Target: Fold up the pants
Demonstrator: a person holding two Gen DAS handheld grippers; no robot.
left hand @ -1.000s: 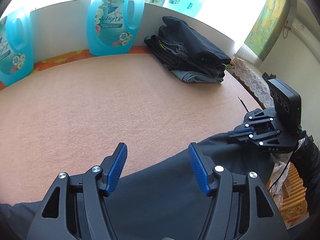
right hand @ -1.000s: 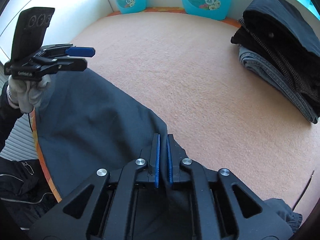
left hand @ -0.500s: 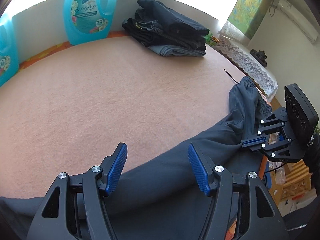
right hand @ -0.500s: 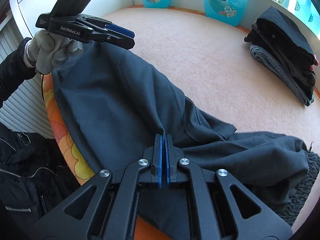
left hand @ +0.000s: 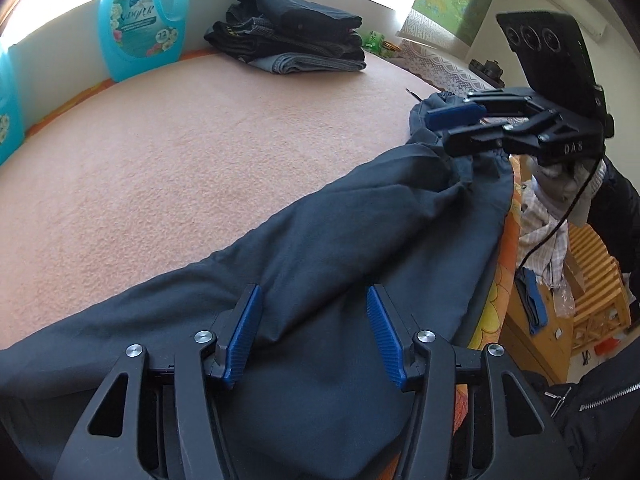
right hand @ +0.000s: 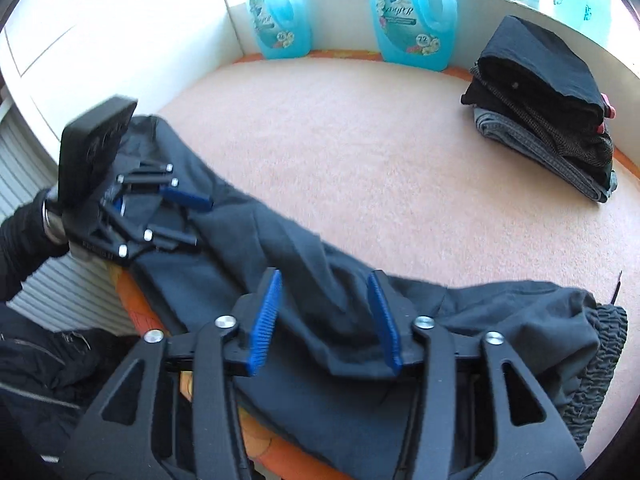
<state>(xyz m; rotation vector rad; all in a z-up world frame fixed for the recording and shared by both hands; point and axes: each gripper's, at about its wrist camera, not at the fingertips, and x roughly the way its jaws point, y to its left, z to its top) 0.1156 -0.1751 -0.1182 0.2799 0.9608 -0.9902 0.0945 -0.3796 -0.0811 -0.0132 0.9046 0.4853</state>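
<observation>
Dark pants (left hand: 340, 240) now lie stretched along the tabletop's (left hand: 200, 140) near edge; right gripper (right hand: 326, 316) just let go, jaws wide, left gripper (left hand: 312, 332) wide too — ready for folding.

Sunlit white wall (right hand: 120, 20), wooden slatted furniture (left hand: 596, 280)

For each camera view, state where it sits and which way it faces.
Left wrist: rides the open left gripper, facing along the dark pants toward the right gripper and the folded stack.
Right wrist: rides the open right gripper, facing back along the pants toward the left gripper and two detergent bottles.
Shared: pants, stack, peach blanket.
</observation>
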